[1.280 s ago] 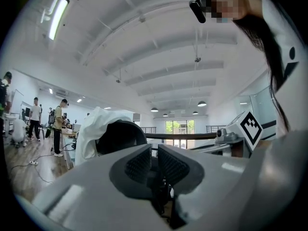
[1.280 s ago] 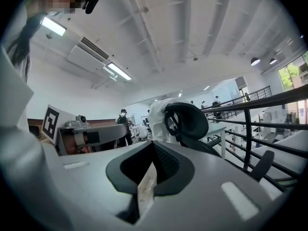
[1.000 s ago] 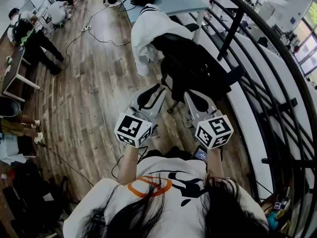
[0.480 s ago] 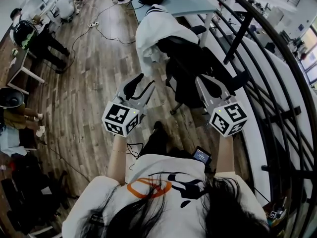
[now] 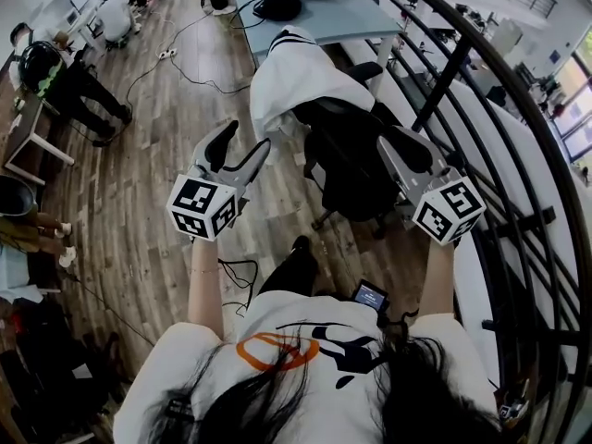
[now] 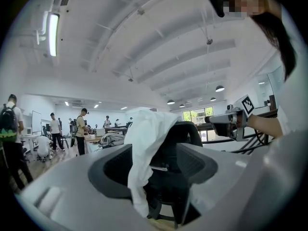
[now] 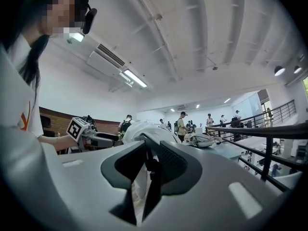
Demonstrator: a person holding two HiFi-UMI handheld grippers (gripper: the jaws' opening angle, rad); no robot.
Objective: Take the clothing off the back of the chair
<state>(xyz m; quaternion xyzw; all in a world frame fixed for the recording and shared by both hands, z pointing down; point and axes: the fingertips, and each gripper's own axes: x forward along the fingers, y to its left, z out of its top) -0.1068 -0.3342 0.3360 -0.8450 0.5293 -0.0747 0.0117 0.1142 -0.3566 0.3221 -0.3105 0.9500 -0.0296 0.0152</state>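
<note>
A white garment (image 5: 296,77) hangs over the back of a black office chair (image 5: 356,155) just ahead of me. My left gripper (image 5: 246,137) is held out on the chair's left, short of the garment, jaws wide open and empty. In the left gripper view the garment (image 6: 147,134) and chair (image 6: 188,129) show through the left gripper's (image 6: 154,150) gap. My right gripper (image 5: 388,141) is raised over the chair's right side. Its jaws have just been opening; the right gripper (image 7: 151,153) shows only a narrow slit, nothing in it, with the garment (image 7: 137,128) beyond.
A grey desk (image 5: 324,12) with a bag stands behind the chair. A black railing (image 5: 481,109) runs along the right. Several people (image 5: 55,67) stand at the far left, and cables (image 5: 176,58) lie on the wooden floor.
Both grippers have moved forward toward the chair and spread apart, the left going left and the right going right. The left jaws stay open.
</note>
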